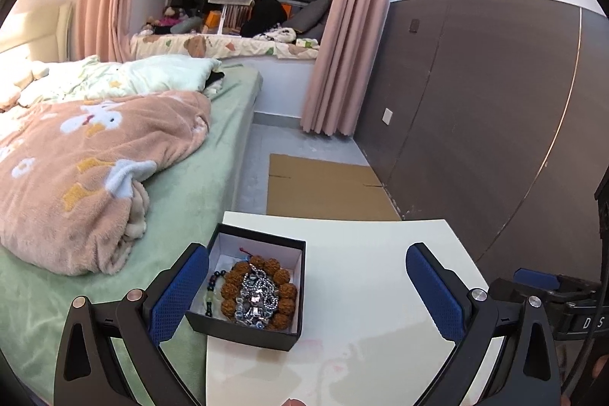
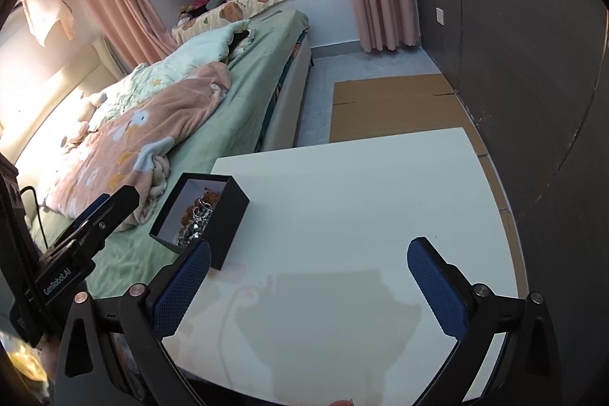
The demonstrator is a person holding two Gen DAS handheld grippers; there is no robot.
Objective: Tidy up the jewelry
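The black jewelry box (image 1: 251, 286) sits lidless at the table (image 1: 361, 273) corner nearest the bed (image 1: 182, 185). Inside the box lie a brown bead bracelet (image 1: 259, 292), a silver chain piece (image 1: 255, 295) heaped on the bracelet, and a dark bead strand (image 1: 210, 286) against the box wall on the bed side. All jewelry in view is in the box; none lies on the table beside it.

My left gripper (image 1: 308, 292) hovers just short of the box with its fingers spread wide and holding nothing; one blue pad (image 1: 179, 292) stands beside the box wall on the bed side, the other well across the table from the box. My right gripper (image 2: 310, 288) is likewise spread wide and empty, over bare table on the side of the box away from the bed.

This layout fits either a filled box or a box whose pieces are about to be sorted out; I cannot tell which.

Handling judgement:
- The box looks light and near the table edge, so steady it from the wall away from the bed; a push toward the bed could tip it off.
- The chain probably tangles with the bracelet. Pinch one piece only, and lift slowly.
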